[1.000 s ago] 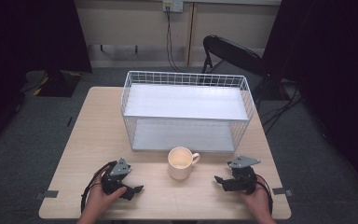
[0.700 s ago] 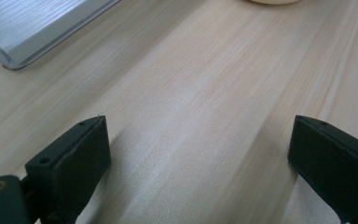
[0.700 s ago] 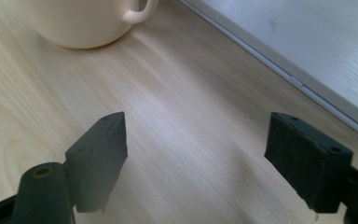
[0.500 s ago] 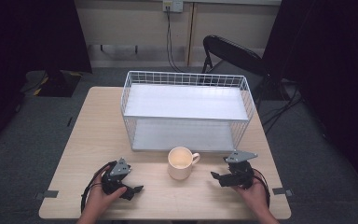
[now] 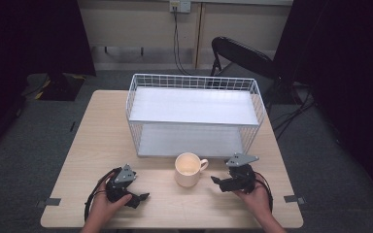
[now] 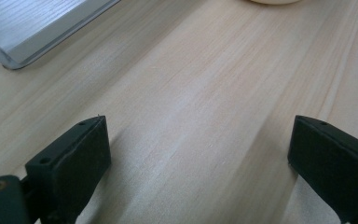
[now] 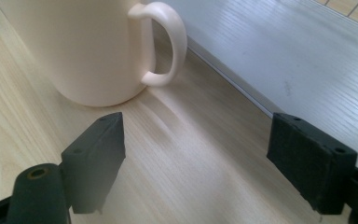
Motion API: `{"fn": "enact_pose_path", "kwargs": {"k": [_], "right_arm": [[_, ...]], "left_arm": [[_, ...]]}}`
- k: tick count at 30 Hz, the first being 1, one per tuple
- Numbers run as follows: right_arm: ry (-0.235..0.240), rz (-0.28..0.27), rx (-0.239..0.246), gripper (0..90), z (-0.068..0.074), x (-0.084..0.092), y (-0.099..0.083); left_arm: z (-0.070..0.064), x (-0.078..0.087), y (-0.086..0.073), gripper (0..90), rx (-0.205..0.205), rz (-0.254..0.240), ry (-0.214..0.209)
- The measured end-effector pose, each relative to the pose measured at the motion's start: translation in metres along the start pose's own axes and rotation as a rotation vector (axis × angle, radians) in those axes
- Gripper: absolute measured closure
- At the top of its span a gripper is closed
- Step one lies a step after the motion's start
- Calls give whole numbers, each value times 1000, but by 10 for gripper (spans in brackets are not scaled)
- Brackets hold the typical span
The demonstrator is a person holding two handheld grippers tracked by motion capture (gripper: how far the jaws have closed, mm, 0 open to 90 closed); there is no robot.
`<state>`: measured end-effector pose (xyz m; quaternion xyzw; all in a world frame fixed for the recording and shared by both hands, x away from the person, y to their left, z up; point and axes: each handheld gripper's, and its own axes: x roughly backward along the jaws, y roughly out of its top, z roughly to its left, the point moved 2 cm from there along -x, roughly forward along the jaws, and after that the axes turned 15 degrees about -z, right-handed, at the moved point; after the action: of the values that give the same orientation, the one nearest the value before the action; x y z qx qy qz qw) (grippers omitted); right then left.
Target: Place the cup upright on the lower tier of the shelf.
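1. Right gripper view: jaws spread wide, nothing between them but bare wood. Right gripper [image 7: 196, 154] aims at the mug [image 7: 79, 46], near it, not touching.
2. Mug upright on the table [image 5: 77, 145]; its handle [image 7: 165, 44] faces the gripper, off to the right jaw's side.
3. Left gripper view: left gripper [image 6: 198, 158] jaws wide apart, empty, low over the wood.
4. High view: mug [image 5: 188, 169] sits between both grippers, just in front of the white wire rack [image 5: 194, 114]. Left gripper [image 5: 138, 198] well apart from it.
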<state>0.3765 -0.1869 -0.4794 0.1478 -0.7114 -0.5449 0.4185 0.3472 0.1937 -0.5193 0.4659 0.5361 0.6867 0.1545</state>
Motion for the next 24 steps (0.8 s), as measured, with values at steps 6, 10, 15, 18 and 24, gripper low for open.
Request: {"fn": "enact_pose_path", "kwargs": {"k": [6, 10, 15, 18, 24], "right_arm": [[12, -3, -11, 189, 3, -4, 1], [11, -8, -8, 210, 4, -10, 1], [9, -21, -25, 259, 3, -13, 2], [22, -25, -41, 298, 3, -17, 3], [9, -32, -52, 361, 6, -22, 5]], "left_arm": [[0, 0, 0, 52, 0, 0, 0], [0, 0, 0, 52, 0, 0, 0], [0, 0, 0, 51, -1, 0, 0], [0, 0, 0, 52, 0, 0, 0], [0, 0, 0, 52, 0, 0, 0]]}}
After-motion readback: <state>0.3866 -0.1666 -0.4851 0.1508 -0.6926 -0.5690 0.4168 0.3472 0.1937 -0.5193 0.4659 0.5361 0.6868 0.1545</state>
